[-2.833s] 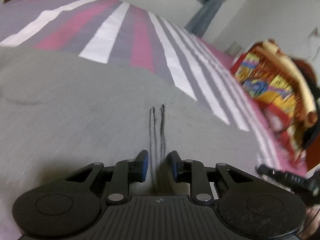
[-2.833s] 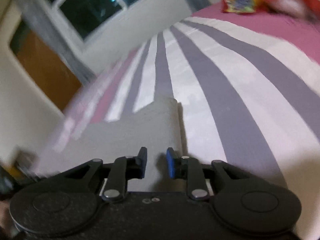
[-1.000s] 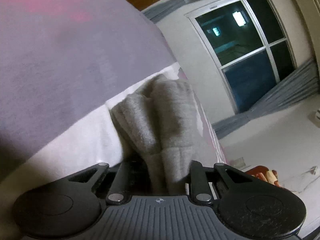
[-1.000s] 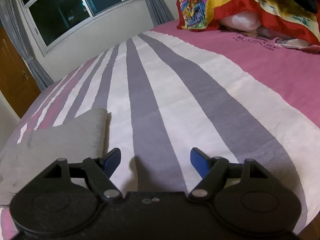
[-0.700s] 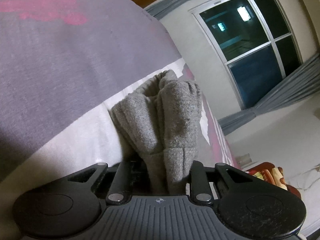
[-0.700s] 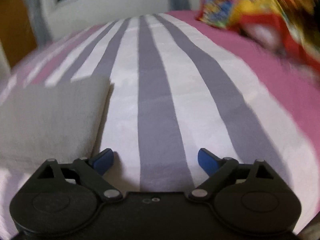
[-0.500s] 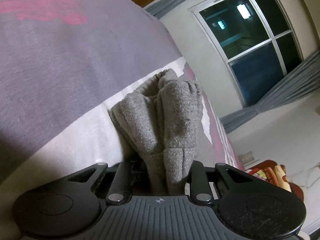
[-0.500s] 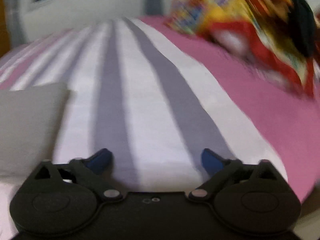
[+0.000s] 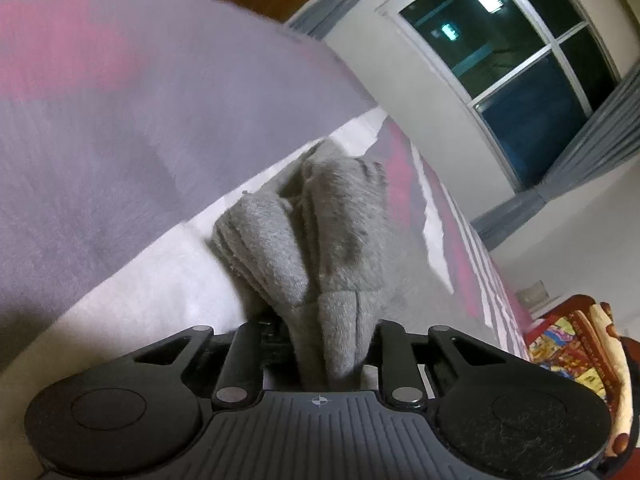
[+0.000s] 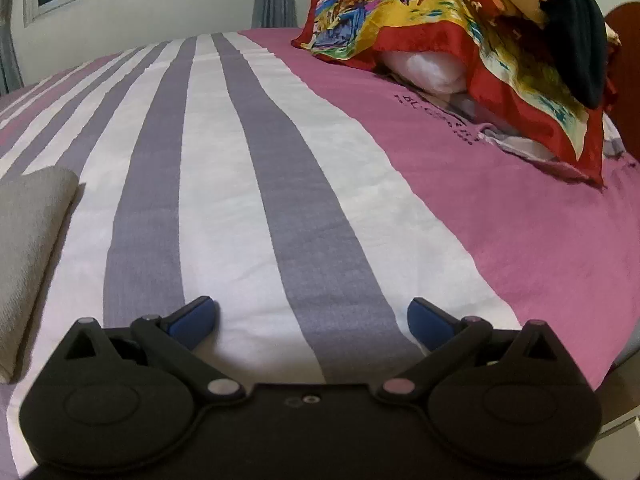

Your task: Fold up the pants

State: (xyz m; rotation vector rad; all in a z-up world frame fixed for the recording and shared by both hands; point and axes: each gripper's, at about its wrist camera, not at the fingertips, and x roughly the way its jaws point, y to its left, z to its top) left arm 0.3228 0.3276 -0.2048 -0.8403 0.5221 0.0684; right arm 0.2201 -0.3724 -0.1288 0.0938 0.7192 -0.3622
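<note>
Pants (image 9: 332,264): grey fleece, bunched into a thick wad and rising straight ahead of the left tongs; a flat folded part (image 10: 28,248) lies on the bed to the left of the right tongs.
Left tongs (image 9: 334,344): nearly shut, clamped on the bunched grey cloth, which fills the gap between the arms and hides the pads.
Right tongs (image 10: 310,318): jaws have just been opening and now stand at full spread, nothing between them; only bedspread shows in the gap.
Bedspread (image 10: 240,160): white, grey and pink stripes, running away ahead of the right tongs; seen blurred beyond and to the left of the left tongs.
Colourful pillow pile (image 10: 460,28): far ahead and to the right of the right tongs, well apart from the pants.
Window (image 9: 508,64): dark panes, above and to the right of the left tongs.
Step in hand (judged): left side lifts a gathered end of the pants while the right side is free to take a second hold.
How to do it well (judged): keep the left clamp firm so the thick fleece does not slip out; bring the right tongs leftward to the cloth edge and close on the layers together; carry both holds level so the fold lands square on the flat part.
Risk (judged): a one-sided lift may drag and skew the folded stack.
</note>
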